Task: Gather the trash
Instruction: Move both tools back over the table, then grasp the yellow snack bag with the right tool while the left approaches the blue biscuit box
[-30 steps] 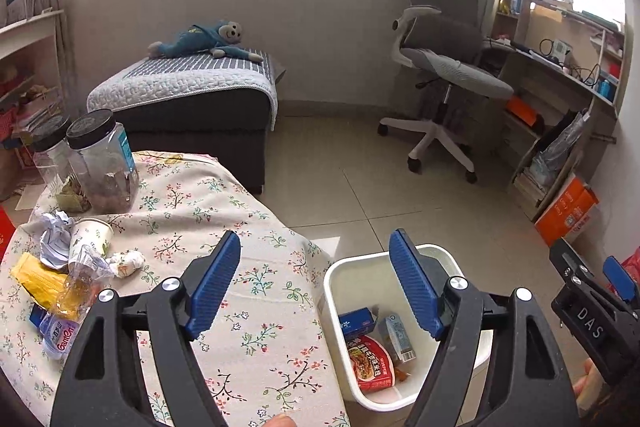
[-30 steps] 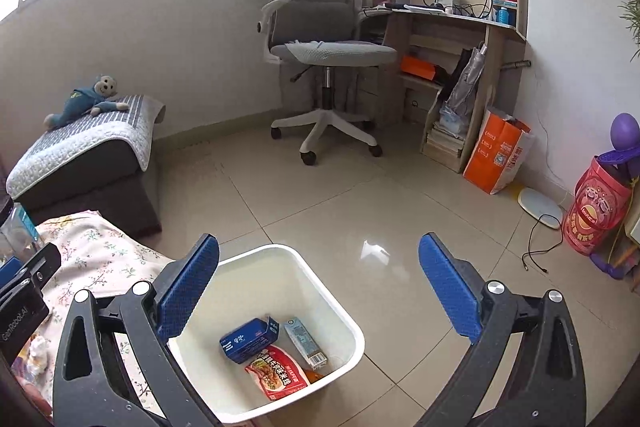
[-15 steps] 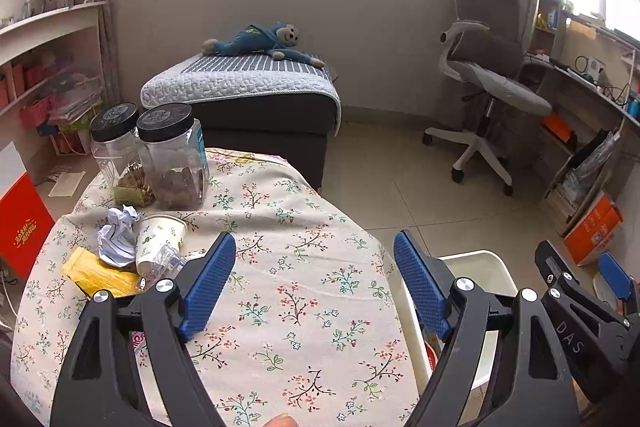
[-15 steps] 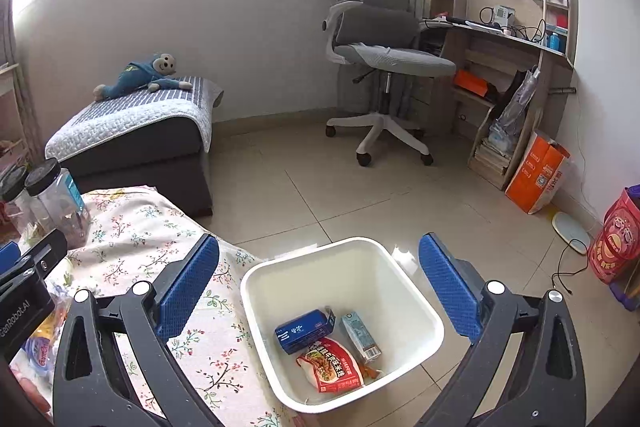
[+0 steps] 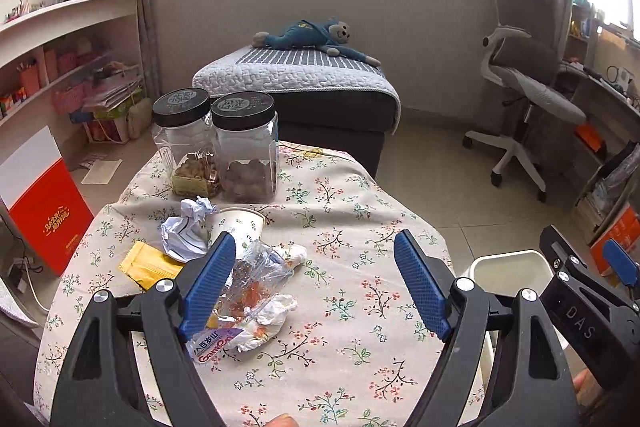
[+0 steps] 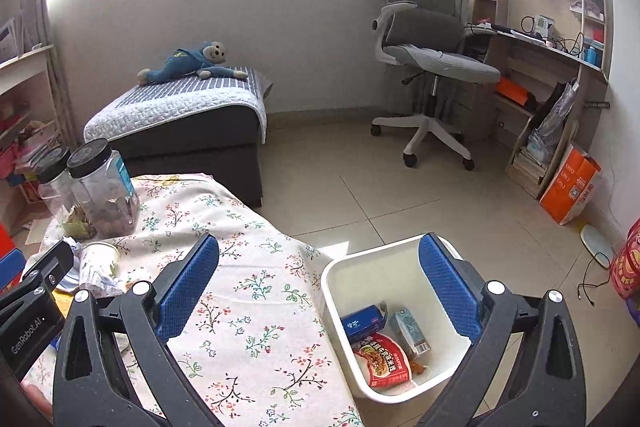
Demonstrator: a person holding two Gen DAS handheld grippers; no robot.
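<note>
The clear plastic snack bag (image 5: 256,281) – crumpled, orange-flecked inside – lay on the floral tablecloth (image 5: 344,311). It sat beside the left gripper's (image 5: 316,285) left finger; those jaws stood wide, nothing held. The right gripper (image 6: 318,283) also gaped empty.

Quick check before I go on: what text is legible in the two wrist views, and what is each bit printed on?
"DAS": side of the right gripper.
"GenRobot.AI": side of the left gripper.
"Gam...": clear wrapper on the table, seen upside down; the rest is unclear.
Too small or blurred: jar lids, orange-red box, red noodle packet, blue carton, orange bag.
</note>
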